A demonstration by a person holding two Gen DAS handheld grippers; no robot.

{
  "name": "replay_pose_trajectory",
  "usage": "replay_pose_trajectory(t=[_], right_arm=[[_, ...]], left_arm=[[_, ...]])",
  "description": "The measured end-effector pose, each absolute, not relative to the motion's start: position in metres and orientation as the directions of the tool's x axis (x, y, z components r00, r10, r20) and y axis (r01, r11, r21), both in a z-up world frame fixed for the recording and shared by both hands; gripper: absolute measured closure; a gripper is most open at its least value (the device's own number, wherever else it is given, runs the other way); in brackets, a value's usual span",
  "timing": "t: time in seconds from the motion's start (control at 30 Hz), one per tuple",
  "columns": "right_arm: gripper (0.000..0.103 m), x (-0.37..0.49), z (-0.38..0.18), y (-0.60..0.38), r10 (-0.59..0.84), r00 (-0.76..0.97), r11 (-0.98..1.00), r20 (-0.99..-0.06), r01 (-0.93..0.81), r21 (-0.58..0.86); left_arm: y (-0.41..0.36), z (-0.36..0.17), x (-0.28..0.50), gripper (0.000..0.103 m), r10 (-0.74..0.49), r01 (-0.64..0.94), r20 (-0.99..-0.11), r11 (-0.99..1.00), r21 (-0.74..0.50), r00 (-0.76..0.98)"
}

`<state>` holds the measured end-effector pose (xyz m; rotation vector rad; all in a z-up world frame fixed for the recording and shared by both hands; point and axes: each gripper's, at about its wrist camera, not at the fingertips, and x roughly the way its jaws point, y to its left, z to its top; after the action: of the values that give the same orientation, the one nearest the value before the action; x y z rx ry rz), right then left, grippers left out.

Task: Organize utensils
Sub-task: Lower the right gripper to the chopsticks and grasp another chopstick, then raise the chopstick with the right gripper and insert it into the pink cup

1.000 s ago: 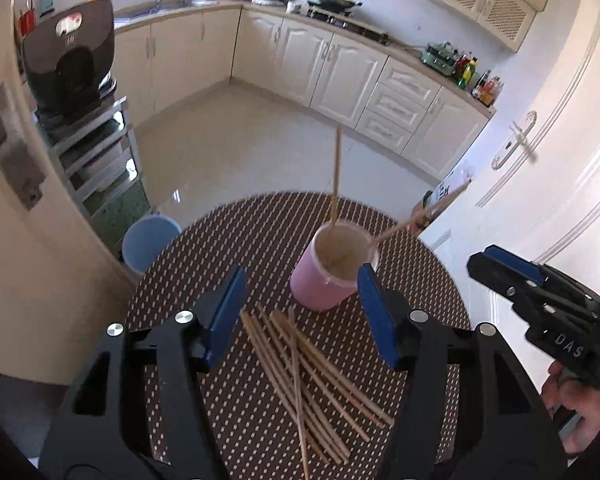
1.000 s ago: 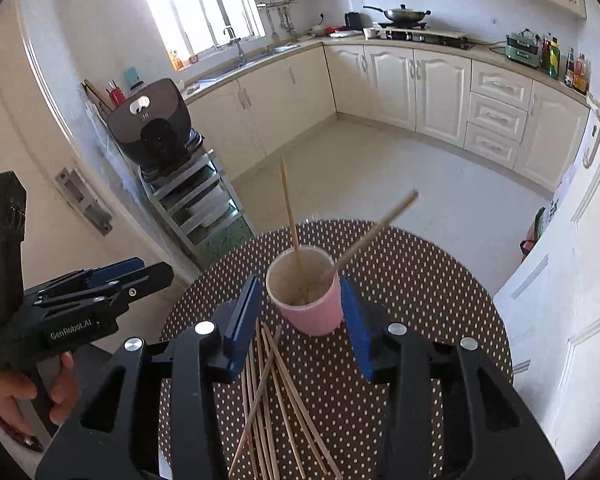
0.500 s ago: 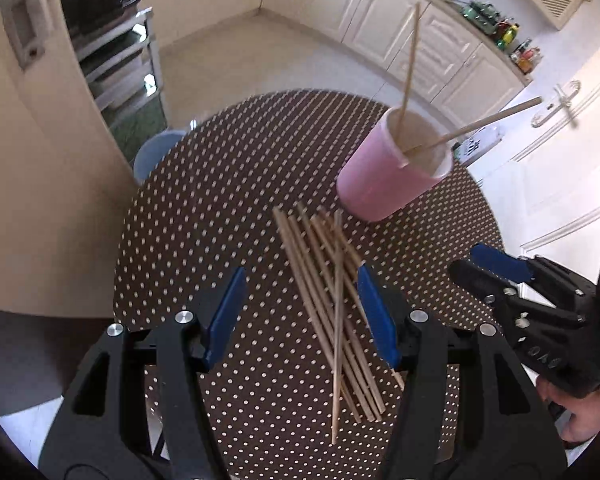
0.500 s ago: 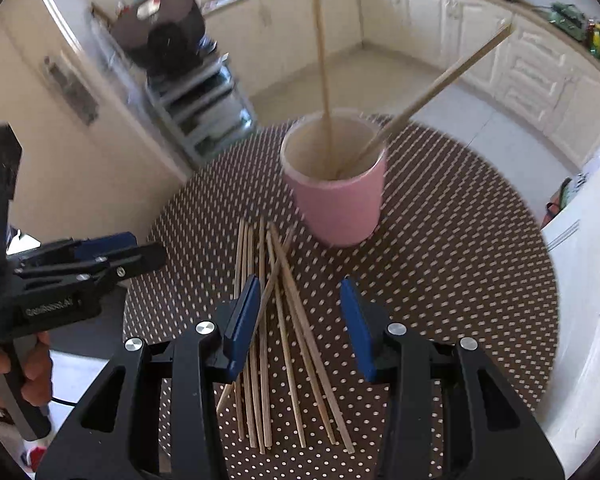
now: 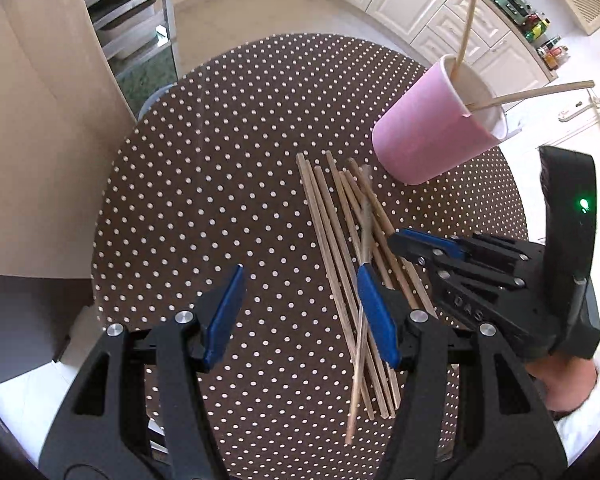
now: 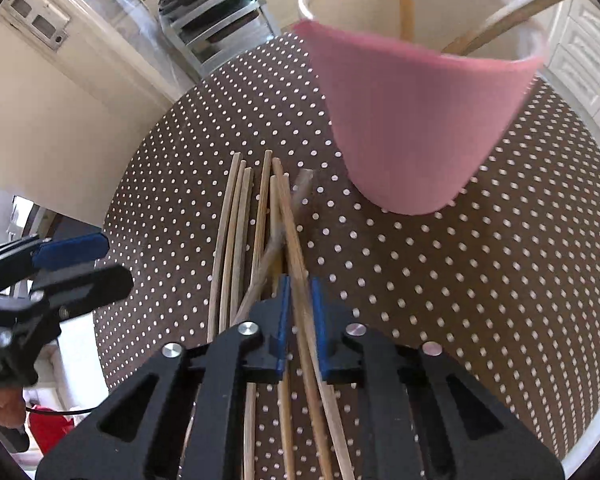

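A: Right tongs [image 6: 299, 312]?
B: Pressed together, pinching one chopstick [image 6: 296, 252] from the loose pile [image 5: 352, 272] on the dotted counter [image 5: 220, 160].
A: Left tongs [image 5: 300, 312]?
B: Spread, nothing between the pads, at 7 o'clock of the pile.
A: Cup?
B: Pink cup [image 5: 432, 136] stands at 1 o'clock of the pile, near it, two chopsticks [image 5: 532, 94] leaning inside.

Both grippers dropped from above the pink cup [image 6: 416, 120] to the chopstick pile [image 5: 352, 264]. Right gripper [image 6: 298, 300] went from half open to closed on one chopstick [image 6: 296, 248]. One stick in the pile got knocked askew.
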<state>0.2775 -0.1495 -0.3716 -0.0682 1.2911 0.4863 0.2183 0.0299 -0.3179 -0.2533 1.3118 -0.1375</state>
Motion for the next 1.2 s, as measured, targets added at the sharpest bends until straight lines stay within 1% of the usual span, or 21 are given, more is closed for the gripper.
replay_pose_trajectory(t=[0.13, 0.23, 0.33, 0.47, 0.5, 0.57, 0.63, 0.8, 0.87, 0.93, 1.1, 1.2], right_arm=[[0.096, 0.285, -0.377, -0.147, 0.328, 0.172, 0.886, -0.929, -0.398, 0.239], [0.098, 0.288, -0.375, -0.149, 0.329, 0.173, 0.883, -0.928, -0.406, 0.237], [0.098, 0.285, -0.369, -0.158, 0.338, 0.183, 0.884, -0.923, -0.4, 0.244], [0.098, 0.283, -0.362, -0.173, 0.347, 0.185, 0.888, -0.92, -0.379, 0.259], [0.097, 0.283, -0.362, -0.177, 0.349, 0.183, 0.889, -0.919, -0.375, 0.263], [0.097, 0.284, -0.36, -0.18, 0.359, 0.179, 0.887, -0.916, -0.371, 0.275], [0.097, 0.283, -0.359, -0.181, 0.365, 0.176, 0.883, -0.914, -0.378, 0.279], [0.098, 0.277, -0.364, -0.179, 0.383, 0.168, 0.877, -0.908, -0.375, 0.3], [0.098, 0.273, -0.361, -0.189, 0.387, 0.169, 0.876, -0.906, -0.373, 0.305], [0.098, 0.273, -0.36, -0.189, 0.391, 0.169, 0.875, -0.905, -0.372, 0.309], [0.098, 0.27, -0.359, -0.19, 0.398, 0.169, 0.874, -0.902, -0.37, 0.317], [0.098, 0.269, -0.355, -0.189, 0.402, 0.174, 0.872, -0.899, -0.372, 0.318]], left_arm=[[0.024, -0.324, 0.224, 0.045, -0.248, -0.039, -0.938, 0.963, -0.265, 0.24], [0.015, -0.33, 0.232, 0.046, -0.261, -0.036, -0.938, 0.96, -0.276, 0.229], [0.002, -0.334, 0.241, 0.046, -0.27, -0.019, -0.936, 0.959, -0.281, 0.226], [-0.022, -0.341, 0.254, 0.059, -0.278, 0.025, -0.939, 0.96, -0.279, 0.202], [-0.028, -0.344, 0.257, 0.061, -0.274, 0.034, -0.942, 0.962, -0.273, 0.195], [-0.035, -0.349, 0.262, 0.068, -0.274, 0.037, -0.944, 0.962, -0.271, 0.186], [-0.041, -0.356, 0.268, 0.069, -0.264, 0.032, -0.95, 0.964, -0.262, 0.169], [-0.05, -0.367, 0.278, 0.077, -0.238, 0.027, -0.96, 0.971, -0.237, 0.146], [-0.056, -0.37, 0.283, 0.089, -0.227, 0.021, -0.963, 0.974, -0.226, 0.147], [-0.057, -0.371, 0.294, 0.093, -0.227, 0.022, -0.963, 0.974, -0.226, 0.148], [-0.056, -0.373, 0.3, 0.094, -0.228, 0.019, -0.962, 0.974, -0.228, 0.15], [-0.04, -0.365, 0.288, 0.096, -0.242, 0.02, -0.956, 0.97, -0.243, 0.163]])
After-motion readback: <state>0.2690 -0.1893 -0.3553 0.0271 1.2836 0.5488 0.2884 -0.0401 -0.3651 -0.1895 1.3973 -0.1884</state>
